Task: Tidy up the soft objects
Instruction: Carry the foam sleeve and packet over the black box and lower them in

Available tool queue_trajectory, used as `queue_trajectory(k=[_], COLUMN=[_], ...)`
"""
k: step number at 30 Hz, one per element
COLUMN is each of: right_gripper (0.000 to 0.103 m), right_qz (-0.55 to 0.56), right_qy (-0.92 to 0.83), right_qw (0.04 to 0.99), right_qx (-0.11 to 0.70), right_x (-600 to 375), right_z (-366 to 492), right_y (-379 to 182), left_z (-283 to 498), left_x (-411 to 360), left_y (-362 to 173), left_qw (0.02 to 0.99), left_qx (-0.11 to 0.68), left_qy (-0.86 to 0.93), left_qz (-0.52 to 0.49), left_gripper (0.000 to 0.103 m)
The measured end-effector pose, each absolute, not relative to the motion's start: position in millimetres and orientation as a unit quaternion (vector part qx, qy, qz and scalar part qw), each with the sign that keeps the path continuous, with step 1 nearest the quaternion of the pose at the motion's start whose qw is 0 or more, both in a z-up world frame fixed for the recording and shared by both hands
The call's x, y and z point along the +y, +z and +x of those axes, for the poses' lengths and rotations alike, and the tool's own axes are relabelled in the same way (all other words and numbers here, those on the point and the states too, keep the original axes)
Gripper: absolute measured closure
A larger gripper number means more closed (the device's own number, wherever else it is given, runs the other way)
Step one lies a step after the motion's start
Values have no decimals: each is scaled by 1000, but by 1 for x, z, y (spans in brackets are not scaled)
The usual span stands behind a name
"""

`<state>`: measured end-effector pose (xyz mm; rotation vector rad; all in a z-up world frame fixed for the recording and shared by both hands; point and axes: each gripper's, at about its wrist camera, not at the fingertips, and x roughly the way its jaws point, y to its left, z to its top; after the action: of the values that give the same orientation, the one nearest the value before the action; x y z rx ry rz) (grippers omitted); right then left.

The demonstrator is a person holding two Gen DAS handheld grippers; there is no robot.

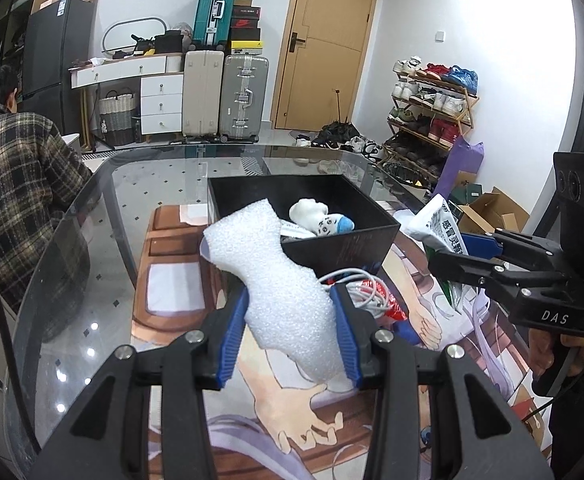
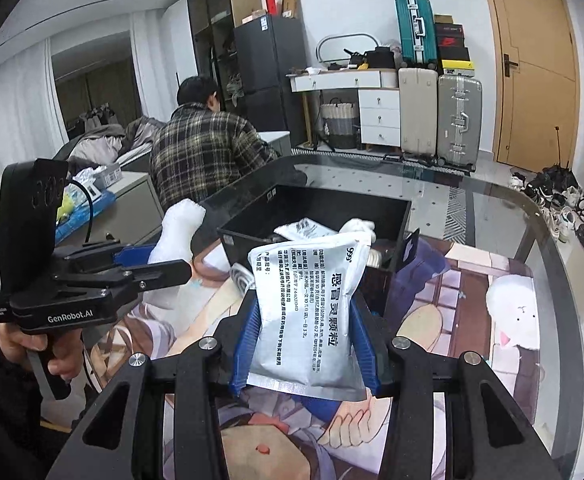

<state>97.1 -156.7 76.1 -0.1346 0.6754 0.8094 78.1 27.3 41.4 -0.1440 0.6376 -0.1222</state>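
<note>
My left gripper (image 1: 292,312) is shut on a white foam piece (image 1: 267,264), held above the mat just in front of the black box (image 1: 344,246). My right gripper (image 2: 306,320) is shut on a silver medicine pouch (image 2: 308,300), held above the mat near the box (image 2: 251,236). The box holds a white sock with a blue tip (image 1: 324,218) and another pouch (image 2: 304,230). The right gripper also shows in the left wrist view (image 1: 456,250), and the left gripper with the foam in the right wrist view (image 2: 159,260).
A white cable (image 1: 360,284) and a red wrapper (image 1: 392,304) lie on the printed mat (image 1: 171,300) beside the box. The mat covers a glass table (image 1: 71,280). A person in a plaid shirt (image 2: 203,148) sits beyond the table's far left.
</note>
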Motion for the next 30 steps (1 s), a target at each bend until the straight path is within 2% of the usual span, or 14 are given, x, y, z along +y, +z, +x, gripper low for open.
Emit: queue_trajectory(k=[30], right_gripper=[59], right_qz=[-53], right_qy=[376], right_qw=[874], right_qx=[302], right_x=[-144], right_z=[158], right_y=[119], left_z=[147], left_x=[29], left_y=[83], left_qw=[948], left_qx=[304], left_qy=[-81], left_qz=[-55], left_gripper=[62])
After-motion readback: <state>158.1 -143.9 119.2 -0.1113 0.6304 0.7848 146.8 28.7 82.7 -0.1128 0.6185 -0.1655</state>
